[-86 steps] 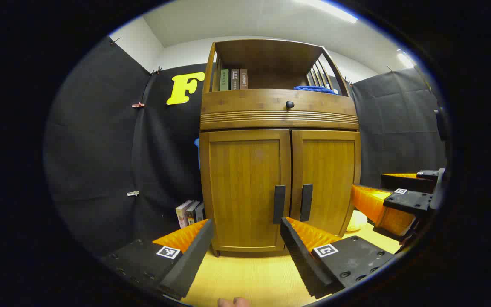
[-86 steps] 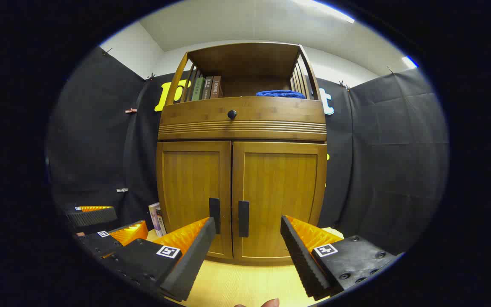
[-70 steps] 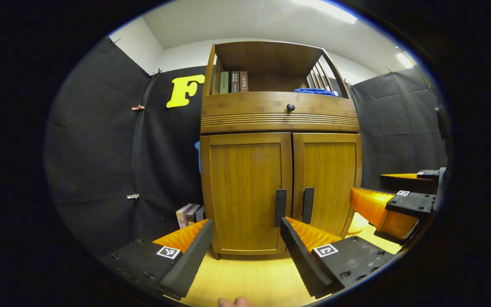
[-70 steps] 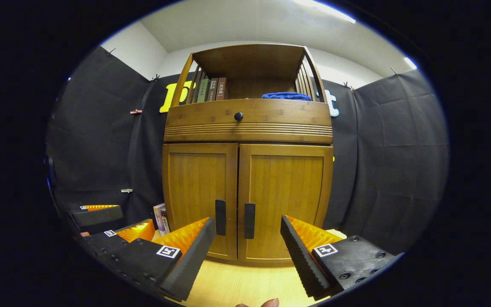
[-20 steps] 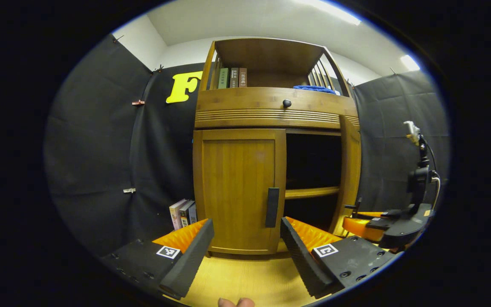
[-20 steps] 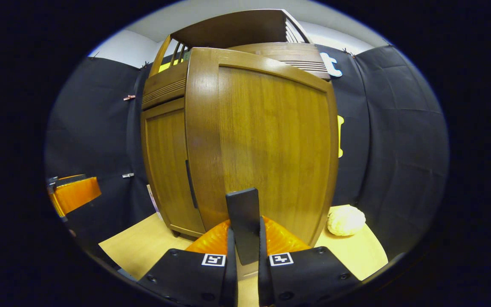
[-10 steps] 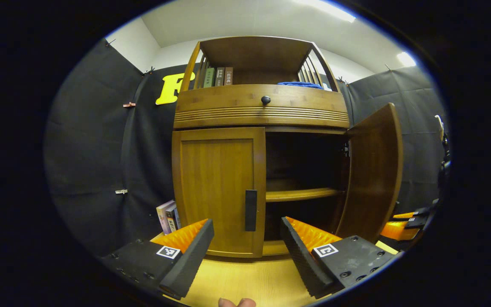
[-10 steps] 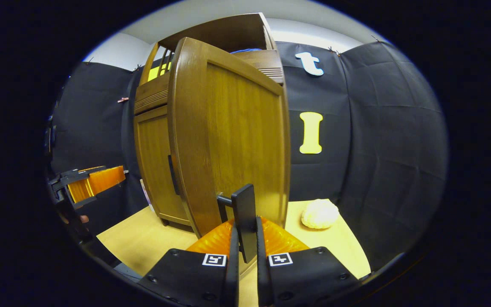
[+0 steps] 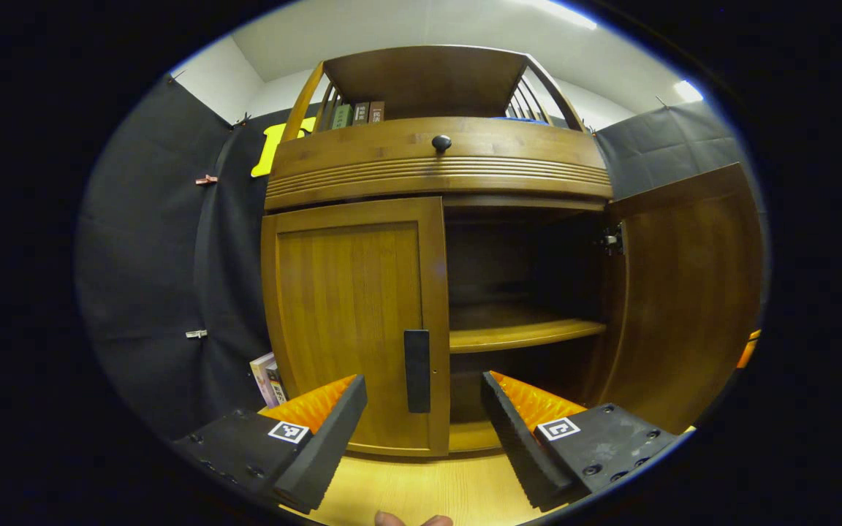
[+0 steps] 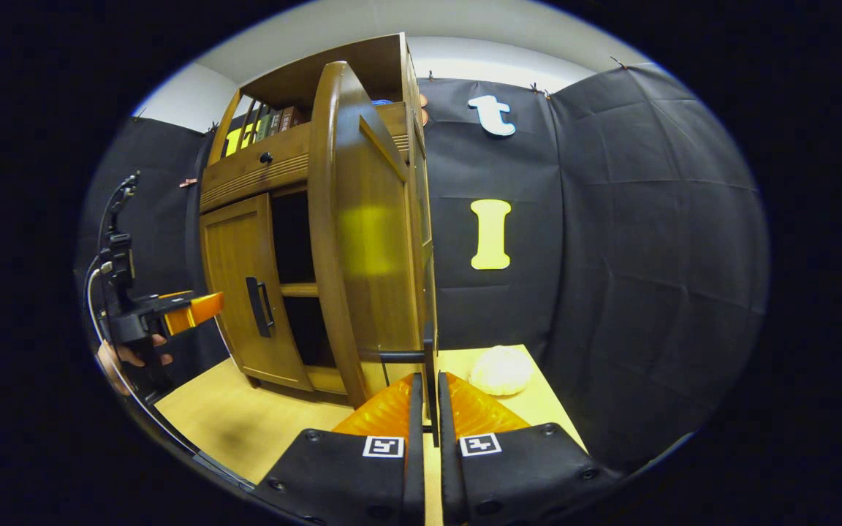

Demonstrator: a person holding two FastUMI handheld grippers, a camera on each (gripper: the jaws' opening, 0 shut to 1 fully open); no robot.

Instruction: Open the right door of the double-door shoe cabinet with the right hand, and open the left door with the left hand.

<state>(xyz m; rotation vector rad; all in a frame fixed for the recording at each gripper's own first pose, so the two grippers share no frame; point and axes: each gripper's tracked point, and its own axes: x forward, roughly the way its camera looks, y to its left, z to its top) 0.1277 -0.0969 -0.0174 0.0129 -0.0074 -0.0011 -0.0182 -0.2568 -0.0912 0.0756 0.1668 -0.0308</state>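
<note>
Right hand-held gripper [image 10: 425, 438]: fingers pinched on the flat black handle [image 10: 428, 380] of the brown wooden right door [image 10: 362, 241], which stands swung wide open, edge-on in the right gripper view. Left hand-held gripper [image 9: 421, 431]: fingers spread, gripping nothing, just short of the black bar handle [image 9: 416, 370] on the shut left door [image 9: 351, 314]. Brown wooden double-door shoe cabinet [image 9: 439, 157] stands on the pale wooden worktop [image 9: 421, 489]; a bare inner shelf [image 9: 516, 332] is exposed.
</note>
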